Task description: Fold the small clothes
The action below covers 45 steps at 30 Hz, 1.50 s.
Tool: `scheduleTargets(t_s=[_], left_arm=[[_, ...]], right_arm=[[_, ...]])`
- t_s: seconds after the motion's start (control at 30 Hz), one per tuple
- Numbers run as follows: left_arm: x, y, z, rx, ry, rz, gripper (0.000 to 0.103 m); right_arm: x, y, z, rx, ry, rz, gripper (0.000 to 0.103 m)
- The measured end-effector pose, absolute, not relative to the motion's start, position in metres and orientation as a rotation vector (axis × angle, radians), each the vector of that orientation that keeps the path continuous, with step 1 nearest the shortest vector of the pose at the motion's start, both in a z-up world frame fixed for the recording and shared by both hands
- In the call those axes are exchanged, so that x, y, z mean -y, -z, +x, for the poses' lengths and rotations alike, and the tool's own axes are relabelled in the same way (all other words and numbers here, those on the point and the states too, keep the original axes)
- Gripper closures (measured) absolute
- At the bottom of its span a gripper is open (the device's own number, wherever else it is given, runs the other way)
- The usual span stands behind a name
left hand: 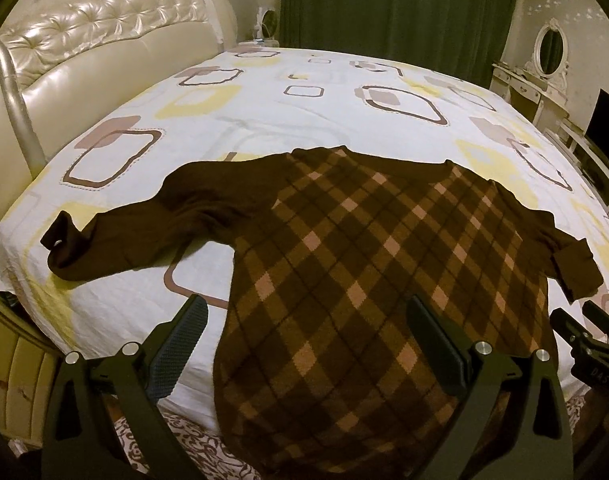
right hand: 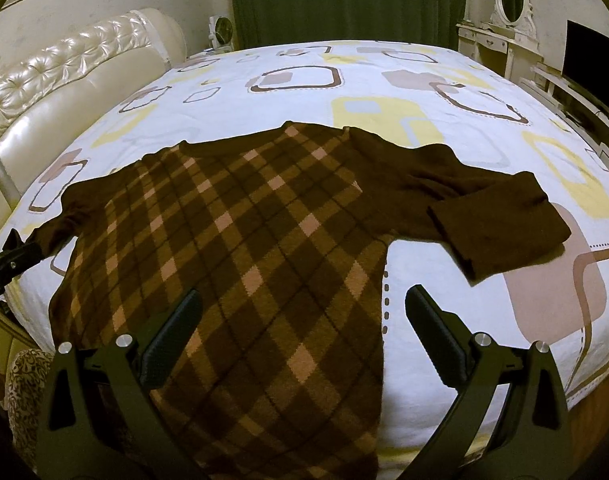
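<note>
Lying flat across the bed [left hand: 264, 112], the sweater [left hand: 344, 260] spreads its sleeves; left gripper [left hand: 304, 332] and right gripper [right hand: 304, 328] hover over its hem, both wide apart, holding nothing.

Left gripper [left hand: 306, 344] and right gripper [right hand: 302, 336] hover, fingers spread wide.

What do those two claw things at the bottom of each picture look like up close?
Each gripper, left and right, is matte black plastic: two flat fingers with dimpled grey rubber pads, on angular struts with cut-out slots and round silver bolt heads. No cables or sleeves show.
</note>
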<state>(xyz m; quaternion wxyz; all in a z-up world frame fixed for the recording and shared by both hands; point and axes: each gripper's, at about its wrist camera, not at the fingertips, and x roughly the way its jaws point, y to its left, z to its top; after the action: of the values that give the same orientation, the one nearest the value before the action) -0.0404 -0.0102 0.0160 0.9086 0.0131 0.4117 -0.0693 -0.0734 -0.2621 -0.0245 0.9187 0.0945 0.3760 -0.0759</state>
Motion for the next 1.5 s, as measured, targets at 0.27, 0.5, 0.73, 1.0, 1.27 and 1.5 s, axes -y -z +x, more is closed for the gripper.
scheduleTargets(t_s=[0.27,0.5,0.73,1.0,1.27,1.5], left_arm=[[0.011,-0.016,-0.040,-0.846,0.141,0.026,0.004],[0.010,-0.017,-0.041,-0.847,0.139,0.028,0.004],[0.010,-0.017,-0.041,-0.846,0.139,0.029,0.004],[0.009,-0.017,-0.041,-0.848,0.136,0.030,0.004],[0.007,-0.014,-0.042,-0.845,0.128,0.031,0.004],[0.007,-0.010,-0.040,-0.853,0.124,0.034,0.004]], right_arm=[[0.263,0.025,-0.074,-0.775,0.156,0.195,0.002],[0.262,0.026,-0.074,-0.778,0.155,0.195,0.002],[0.262,0.027,-0.074,-0.779,0.156,0.194,0.002],[0.262,0.027,-0.074,-0.779,0.155,0.195,0.002],[0.262,0.029,-0.074,-0.786,0.152,0.196,0.002],[0.263,0.035,-0.072,-0.814,0.136,0.198,0.002]])
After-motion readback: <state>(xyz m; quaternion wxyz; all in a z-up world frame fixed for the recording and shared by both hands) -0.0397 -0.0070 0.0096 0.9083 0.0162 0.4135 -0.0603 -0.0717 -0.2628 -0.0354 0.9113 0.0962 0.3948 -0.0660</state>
